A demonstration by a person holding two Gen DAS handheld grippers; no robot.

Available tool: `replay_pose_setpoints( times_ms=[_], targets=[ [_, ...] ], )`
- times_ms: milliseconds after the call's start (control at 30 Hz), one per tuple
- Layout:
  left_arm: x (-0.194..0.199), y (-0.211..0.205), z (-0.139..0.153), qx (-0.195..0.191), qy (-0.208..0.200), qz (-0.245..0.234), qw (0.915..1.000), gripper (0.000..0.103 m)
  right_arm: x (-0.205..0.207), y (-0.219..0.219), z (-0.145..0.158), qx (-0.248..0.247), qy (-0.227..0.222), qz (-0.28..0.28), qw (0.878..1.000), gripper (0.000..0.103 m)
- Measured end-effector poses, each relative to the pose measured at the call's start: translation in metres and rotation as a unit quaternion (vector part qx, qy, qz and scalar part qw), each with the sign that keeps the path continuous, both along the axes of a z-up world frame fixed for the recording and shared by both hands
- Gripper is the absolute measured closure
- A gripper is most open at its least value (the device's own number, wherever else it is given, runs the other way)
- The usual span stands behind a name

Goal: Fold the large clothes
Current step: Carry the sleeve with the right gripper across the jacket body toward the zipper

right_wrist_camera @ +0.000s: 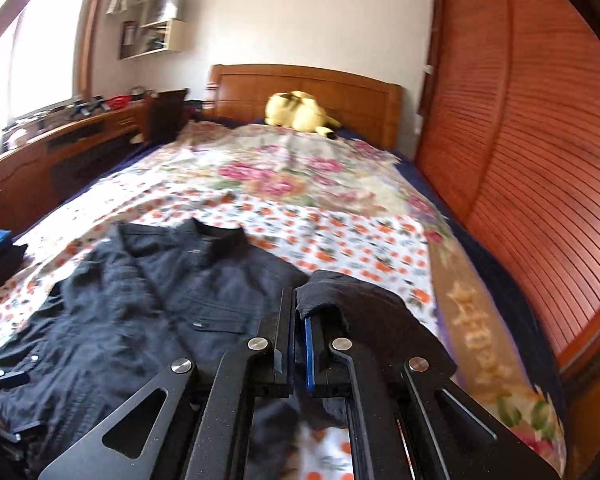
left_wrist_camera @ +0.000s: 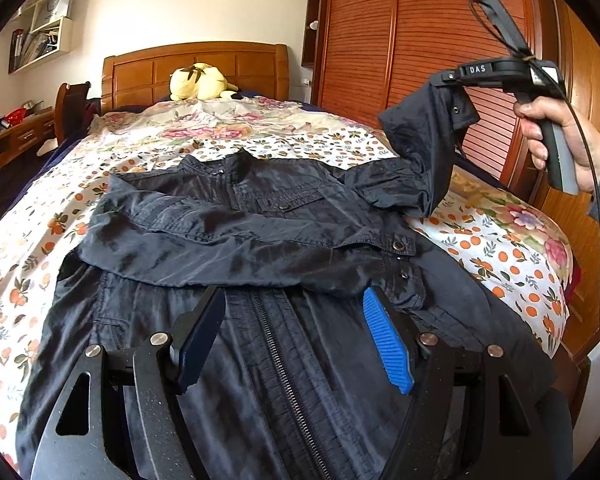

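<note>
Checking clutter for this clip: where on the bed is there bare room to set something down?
Free: floral bedspread between jacket collar and plush toy; also the strip beside the wardrobe. Crowded: the near end, under the jacket.

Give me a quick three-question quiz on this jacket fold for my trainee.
1. True or false: the right gripper is shut on the sleeve cuff of the dark jacket.
2. The left gripper hangs open above which part of the jacket? A) collar B) front zipper C) chest pocket
3. What lies by the headboard at the far end of the bed?

Key: 1 true. 2 B. 3 a yellow plush toy.
</note>
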State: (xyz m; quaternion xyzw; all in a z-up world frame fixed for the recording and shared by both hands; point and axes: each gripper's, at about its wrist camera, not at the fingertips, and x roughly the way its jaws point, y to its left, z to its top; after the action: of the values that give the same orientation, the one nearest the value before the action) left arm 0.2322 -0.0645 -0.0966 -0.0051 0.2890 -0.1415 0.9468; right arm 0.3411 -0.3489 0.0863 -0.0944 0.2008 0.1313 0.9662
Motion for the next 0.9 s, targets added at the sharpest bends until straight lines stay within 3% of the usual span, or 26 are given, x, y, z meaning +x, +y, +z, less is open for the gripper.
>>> replay_pose_setpoints(
  times_ms=[333,500,900],
  targets=[
    [-0.007,0.024,0.008,-0.007,-0.008,0.016,0.9998,0.03,-0.035,0.034,0.01,0.0,-0.016,0.093,0.996,0.1],
    [-0.01,0.03,0.009,-0.009,-0.011,0.021,0.9997,0.03,-0.04,0.044,-0.014,-0.014,0.007,0.12,0.993,0.1],
    [-0.011,0.035,0.01,-0.009,-0.012,0.026,0.9995,0.03,-0.016,0.045,-0.09,-0.033,0.104,0.113,0.988,0.1]
  ],
)
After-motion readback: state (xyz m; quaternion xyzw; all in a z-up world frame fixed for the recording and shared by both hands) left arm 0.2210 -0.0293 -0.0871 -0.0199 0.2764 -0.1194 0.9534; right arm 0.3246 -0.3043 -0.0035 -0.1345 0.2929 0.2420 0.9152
